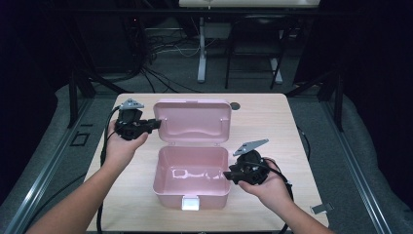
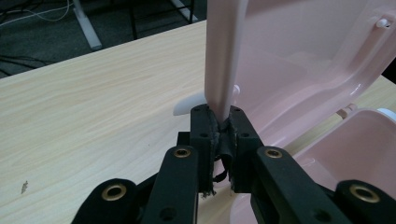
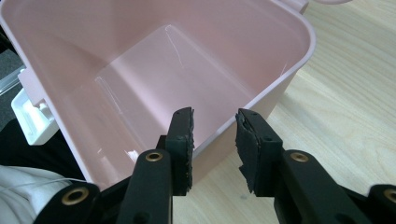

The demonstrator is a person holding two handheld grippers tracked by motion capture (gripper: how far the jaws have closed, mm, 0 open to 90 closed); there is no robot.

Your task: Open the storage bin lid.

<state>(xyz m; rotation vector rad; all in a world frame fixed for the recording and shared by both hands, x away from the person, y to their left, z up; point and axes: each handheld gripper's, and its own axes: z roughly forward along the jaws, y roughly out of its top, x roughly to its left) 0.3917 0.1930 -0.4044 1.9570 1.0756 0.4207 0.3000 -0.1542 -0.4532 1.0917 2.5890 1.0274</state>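
Between my two grippers on the wooden table sits the pink box, the biggest thing before me, empty as far as I can see into it. Its lid stands raised behind the tub, hinged at the back edge, so I judge the opening as done or very nearly so; what is left depends on whether the lid must go further back or something must go inside.

My left gripper is clamped on the lid's side edge, the pads pressing the thin pink wall from both sides, well up and away from my other hand. My right gripper straddles the tub's rim at the near right corner: one jaw inside the wall, one outside, pads apart and not pressing, so I read it as steadying rather than gripping.

Smallest, the white latch hangs at the front of the tub, across from my right jaws.

From above, my hands cover both sets of jaws. The lid's hinge is hard to make out, and the tub's floor shows only glare.
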